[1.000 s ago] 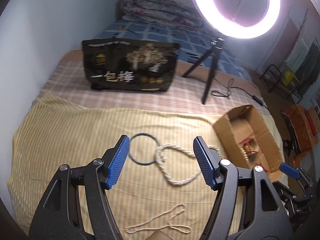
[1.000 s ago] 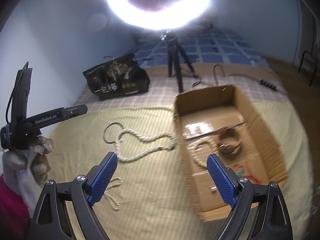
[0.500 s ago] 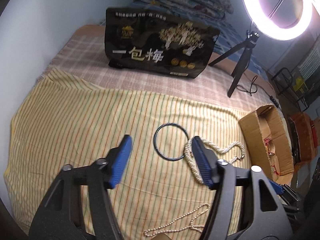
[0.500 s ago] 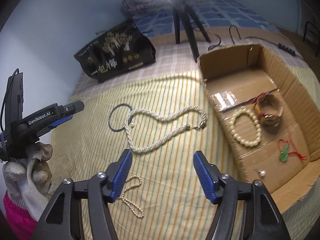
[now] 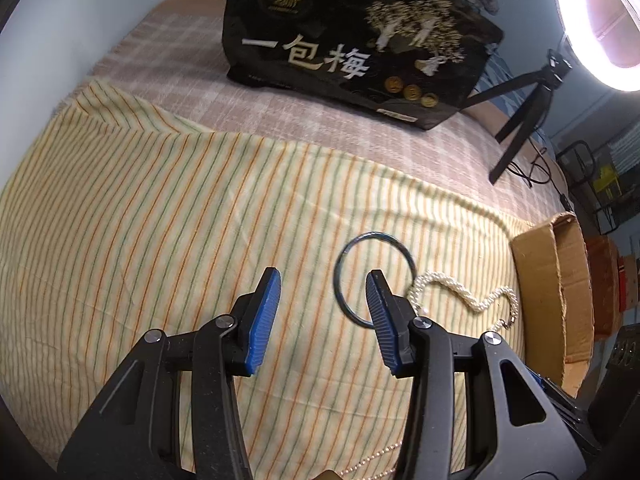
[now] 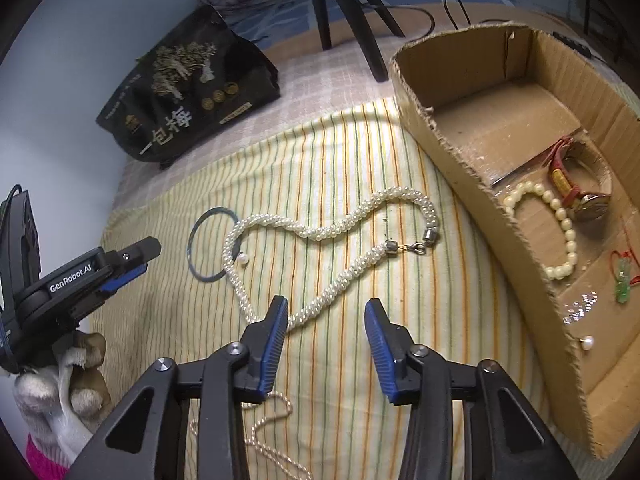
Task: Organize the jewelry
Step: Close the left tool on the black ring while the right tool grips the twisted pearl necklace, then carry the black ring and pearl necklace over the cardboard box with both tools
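Observation:
A dark ring bangle point(image 5: 374, 278) lies on the striped cloth, touching a thick pearl necklace point(image 5: 464, 294). My left gripper point(image 5: 322, 312) is open and empty; its right finger overlaps the bangle's near edge. In the right wrist view the bangle point(image 6: 208, 244) and the necklace point(image 6: 332, 224) lie left of a cardboard box point(image 6: 476, 172). My right gripper point(image 6: 326, 332) is open and empty, low over the necklace's near strand. A thin bead chain point(image 6: 276, 432) lies under it. The box holds a bead bracelet point(image 6: 556, 228), a red-corded piece point(image 6: 576, 188), a green charm point(image 6: 622, 276) and a loose pearl point(image 6: 587, 343).
A black printed bag point(image 5: 356, 44) stands at the back of the bed. A ring light on a black tripod point(image 5: 524, 116) stands at the back right. The striped cloth point(image 5: 160, 216) covers the near bed. A loose pearl point(image 6: 243, 258) lies inside the necklace loop.
Both grippers have moved forward and down toward the cloth and their jaws have narrowed. The left one now reaches the bangle, the right one the thick necklace.

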Demonstrator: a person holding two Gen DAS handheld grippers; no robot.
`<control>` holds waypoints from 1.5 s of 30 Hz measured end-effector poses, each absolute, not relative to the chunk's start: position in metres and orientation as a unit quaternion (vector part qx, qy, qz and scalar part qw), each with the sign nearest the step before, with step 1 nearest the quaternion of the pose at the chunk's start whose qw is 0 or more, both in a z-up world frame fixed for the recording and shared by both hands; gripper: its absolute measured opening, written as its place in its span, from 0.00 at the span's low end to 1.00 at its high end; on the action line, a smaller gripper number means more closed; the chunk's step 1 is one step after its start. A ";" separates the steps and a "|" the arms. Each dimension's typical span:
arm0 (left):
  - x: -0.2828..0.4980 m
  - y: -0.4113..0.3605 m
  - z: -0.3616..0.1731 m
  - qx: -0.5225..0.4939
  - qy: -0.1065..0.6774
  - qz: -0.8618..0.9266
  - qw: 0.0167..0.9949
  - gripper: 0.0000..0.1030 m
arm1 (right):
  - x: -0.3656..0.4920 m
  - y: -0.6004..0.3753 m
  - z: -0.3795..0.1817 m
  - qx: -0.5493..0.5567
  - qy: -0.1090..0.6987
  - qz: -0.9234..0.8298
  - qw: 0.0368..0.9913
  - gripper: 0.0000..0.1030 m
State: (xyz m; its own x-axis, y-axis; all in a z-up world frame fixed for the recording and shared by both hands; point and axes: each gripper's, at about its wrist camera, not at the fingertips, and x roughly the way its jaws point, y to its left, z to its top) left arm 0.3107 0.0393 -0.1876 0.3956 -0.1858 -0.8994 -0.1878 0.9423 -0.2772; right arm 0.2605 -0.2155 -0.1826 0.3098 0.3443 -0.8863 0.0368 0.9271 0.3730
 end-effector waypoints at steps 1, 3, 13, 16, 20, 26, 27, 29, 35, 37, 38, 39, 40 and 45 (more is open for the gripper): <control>0.312 0.040 -0.189 -0.172 0.551 0.001 0.817 0.42 | 0.262 -0.213 -0.185 0.162 0.581 0.093 0.792 0.38; 0.315 0.040 -0.194 -0.177 0.555 -0.001 0.813 0.39 | 0.265 -0.210 -0.188 0.157 0.585 0.083 0.791 0.36; 0.331 0.034 -0.210 -0.169 0.568 -0.009 0.806 0.36 | 0.269 -0.201 -0.205 0.146 0.589 0.066 0.792 0.34; 0.335 0.028 -0.216 -0.154 0.573 -0.009 0.805 0.32 | 0.271 -0.195 -0.210 0.130 0.590 0.065 0.794 0.33; 0.341 0.018 -0.221 -0.123 0.572 -0.007 0.811 0.32 | 0.272 -0.190 -0.211 0.107 0.587 0.063 0.800 0.31; 0.344 0.001 -0.224 -0.060 0.561 0.001 0.826 0.10 | 0.271 -0.185 -0.210 0.070 0.578 0.064 0.810 0.21; 0.345 -0.001 -0.224 -0.061 0.561 0.001 0.826 0.07 | 0.272 -0.186 -0.210 0.071 0.577 0.065 0.811 0.20; 0.346 -0.002 -0.224 -0.065 0.561 0.003 0.825 0.04 | 0.272 -0.189 -0.210 0.073 0.576 0.067 0.811 0.15; 0.340 0.010 -0.218 -0.075 0.561 0.008 0.824 0.02 | 0.271 -0.195 -0.205 0.079 0.571 0.079 0.813 0.06; 0.336 0.020 -0.213 -0.081 0.558 0.015 0.826 0.02 | 0.270 -0.197 -0.201 0.087 0.569 0.086 0.813 0.06; 0.334 0.023 -0.211 -0.084 0.555 0.018 0.827 0.01 | 0.269 -0.198 -0.198 0.090 0.566 0.089 0.815 0.06; 0.331 0.029 -0.207 -0.090 0.552 0.020 0.829 0.01 | 0.268 -0.198 -0.194 0.092 0.562 0.092 0.817 0.06; 0.332 0.032 -0.205 -0.094 0.549 0.021 0.830 0.01 | 0.267 -0.199 -0.189 0.092 0.557 0.096 0.820 0.06; 0.319 0.048 -0.184 -0.112 0.531 0.024 0.840 0.01 | 0.259 -0.198 -0.165 0.098 0.532 0.115 0.833 0.05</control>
State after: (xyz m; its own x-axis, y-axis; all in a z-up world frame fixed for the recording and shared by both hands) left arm 0.3186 0.0483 -0.1841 0.4352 -0.0793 -0.8968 -0.1594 0.9736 -0.1635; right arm 0.2587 -0.1981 -0.1648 0.4074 0.2959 -0.8640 -0.0866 0.9543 0.2860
